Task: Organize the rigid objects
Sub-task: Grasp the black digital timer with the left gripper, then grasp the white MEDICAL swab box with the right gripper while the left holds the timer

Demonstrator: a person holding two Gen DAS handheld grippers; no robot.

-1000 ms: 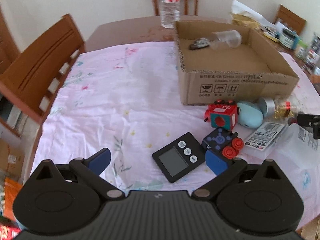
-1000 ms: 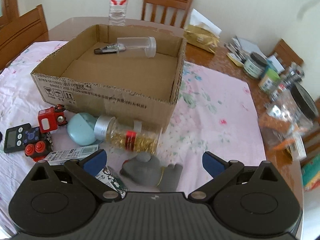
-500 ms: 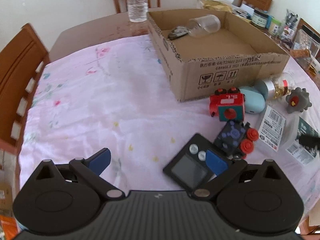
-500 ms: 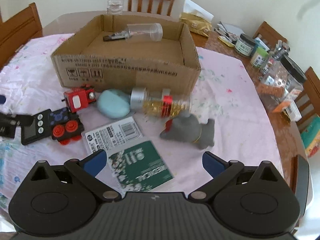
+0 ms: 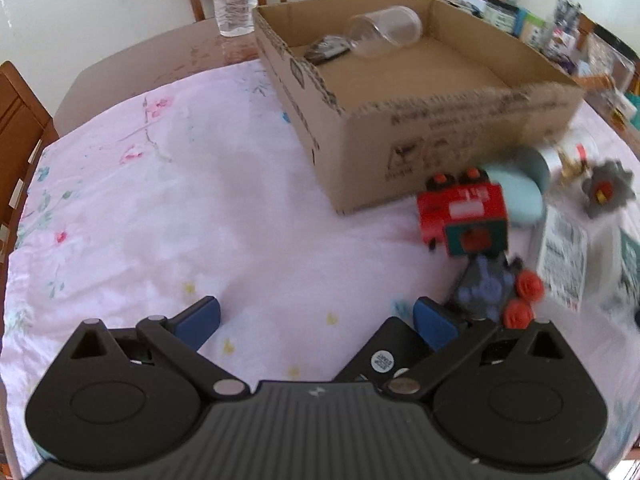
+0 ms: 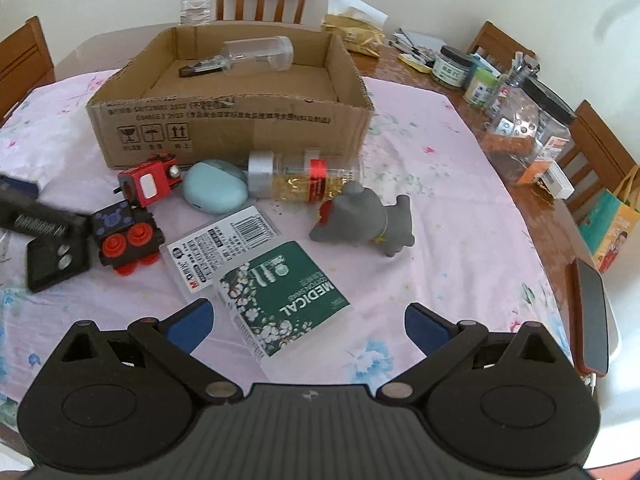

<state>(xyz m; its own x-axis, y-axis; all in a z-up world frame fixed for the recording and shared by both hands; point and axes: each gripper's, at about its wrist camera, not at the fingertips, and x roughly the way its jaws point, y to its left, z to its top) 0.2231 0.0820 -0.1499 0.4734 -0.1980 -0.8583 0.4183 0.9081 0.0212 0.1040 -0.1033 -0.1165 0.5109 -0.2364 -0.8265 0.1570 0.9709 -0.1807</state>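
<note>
My left gripper (image 5: 316, 322) is open, low over the pink cloth. Its right finger lies over a black timer (image 5: 380, 360), and a dark toy car with red wheels (image 5: 492, 292) sits just beyond. Behind them are a red toy block (image 5: 464, 216) and a light blue case (image 5: 516, 196). The cardboard box (image 6: 240, 120) holds a clear jar (image 6: 260, 54) and a small dark item (image 6: 202, 68). My right gripper (image 6: 308, 324) is open above a green medical pack (image 6: 284, 300). A grey toy animal (image 6: 360, 220) and a gold-filled bottle (image 6: 304, 178) lie ahead.
A white barcode pack (image 6: 220, 244) lies beside the green one. Jars and clutter (image 6: 524, 128) crowd the right table edge, with a phone (image 6: 592, 316) nearby. A water bottle (image 5: 234, 0) stands behind the box. Wooden chairs ring the table.
My left gripper has moved forward and right, so the timer now sits under its right finger. My right gripper has drawn back from the box, bringing the packs and grey toy into view.
</note>
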